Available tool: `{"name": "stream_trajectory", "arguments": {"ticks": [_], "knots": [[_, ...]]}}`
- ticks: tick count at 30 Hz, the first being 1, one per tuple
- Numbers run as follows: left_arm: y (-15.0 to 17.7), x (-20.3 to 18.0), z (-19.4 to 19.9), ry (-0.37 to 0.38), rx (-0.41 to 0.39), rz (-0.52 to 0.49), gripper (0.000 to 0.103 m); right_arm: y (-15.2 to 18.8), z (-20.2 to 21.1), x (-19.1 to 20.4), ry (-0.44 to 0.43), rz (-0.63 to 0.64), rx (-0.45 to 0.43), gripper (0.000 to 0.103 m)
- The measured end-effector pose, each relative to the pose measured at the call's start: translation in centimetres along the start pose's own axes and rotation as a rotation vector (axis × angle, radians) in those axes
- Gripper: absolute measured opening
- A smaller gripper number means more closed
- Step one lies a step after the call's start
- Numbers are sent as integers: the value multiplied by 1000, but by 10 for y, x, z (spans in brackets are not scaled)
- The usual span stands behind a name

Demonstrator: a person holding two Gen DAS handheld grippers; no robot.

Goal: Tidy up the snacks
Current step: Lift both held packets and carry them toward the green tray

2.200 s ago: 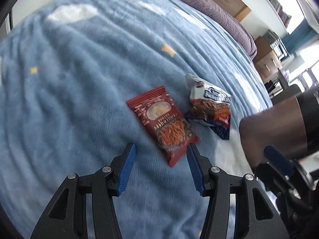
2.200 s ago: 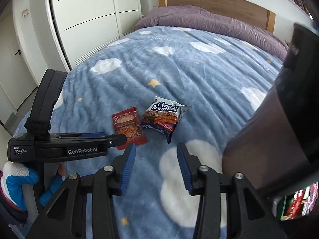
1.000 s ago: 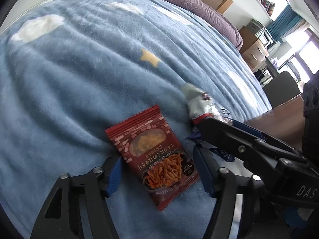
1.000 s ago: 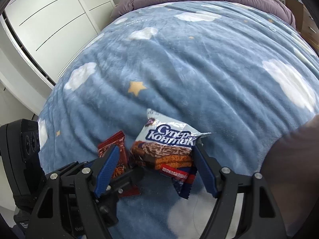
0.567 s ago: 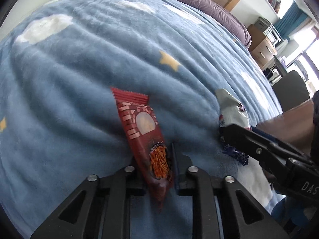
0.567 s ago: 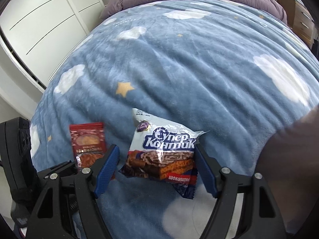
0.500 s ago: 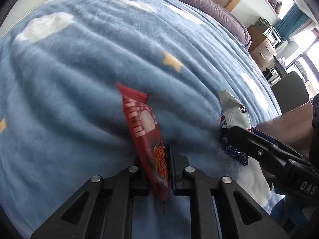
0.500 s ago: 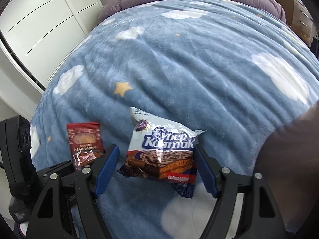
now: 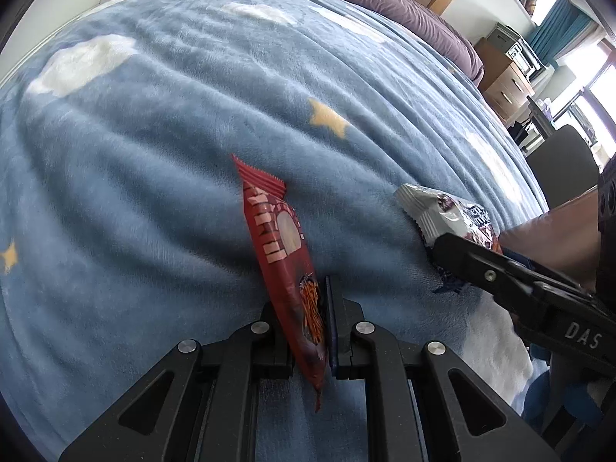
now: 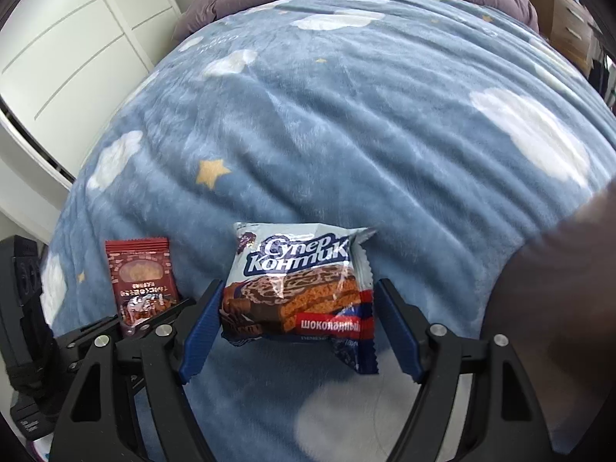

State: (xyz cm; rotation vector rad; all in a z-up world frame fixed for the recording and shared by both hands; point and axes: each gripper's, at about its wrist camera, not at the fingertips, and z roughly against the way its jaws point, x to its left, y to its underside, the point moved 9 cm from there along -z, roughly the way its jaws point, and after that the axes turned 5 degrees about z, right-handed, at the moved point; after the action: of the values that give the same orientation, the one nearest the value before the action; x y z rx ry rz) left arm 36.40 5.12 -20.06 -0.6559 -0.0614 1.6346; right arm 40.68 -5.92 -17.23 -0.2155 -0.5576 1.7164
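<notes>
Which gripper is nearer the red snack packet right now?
Left. The left gripper is shut on the red snack packet's lower end. The right gripper sits beside it, open around the chocolate cookie pack.

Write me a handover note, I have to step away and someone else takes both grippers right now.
Left gripper: jaws have just closed, shut on the red snack packet, its top standing above the blue cloud blanket.
Right gripper: jaws wide, straddling the white Супер Контик wafer packet; whether the pads press it yet is unclear.
Done: red packet gripped.
Left: secure the wafer packet, then put both snacks where they belong; no container is clearly visible.
</notes>
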Motion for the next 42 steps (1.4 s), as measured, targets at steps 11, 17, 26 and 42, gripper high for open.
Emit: {"name": "stream_trajectory", "arguments": {"ticks": [11,17,26,42], "knots": [[0,-10,-3,-21,-2,-22,9,-8,-7,15,83,204,-15,93],[-1,-10,0,-30,-17,-36,5,-1,2,21,76,247,-43,90],[2,-12,14,-68,-52,-61,4,12,26,31,26,267,-87,88],[50,-17,75,-239,-94,-146,4,74,80,52,-48,273,-91,89]]}}
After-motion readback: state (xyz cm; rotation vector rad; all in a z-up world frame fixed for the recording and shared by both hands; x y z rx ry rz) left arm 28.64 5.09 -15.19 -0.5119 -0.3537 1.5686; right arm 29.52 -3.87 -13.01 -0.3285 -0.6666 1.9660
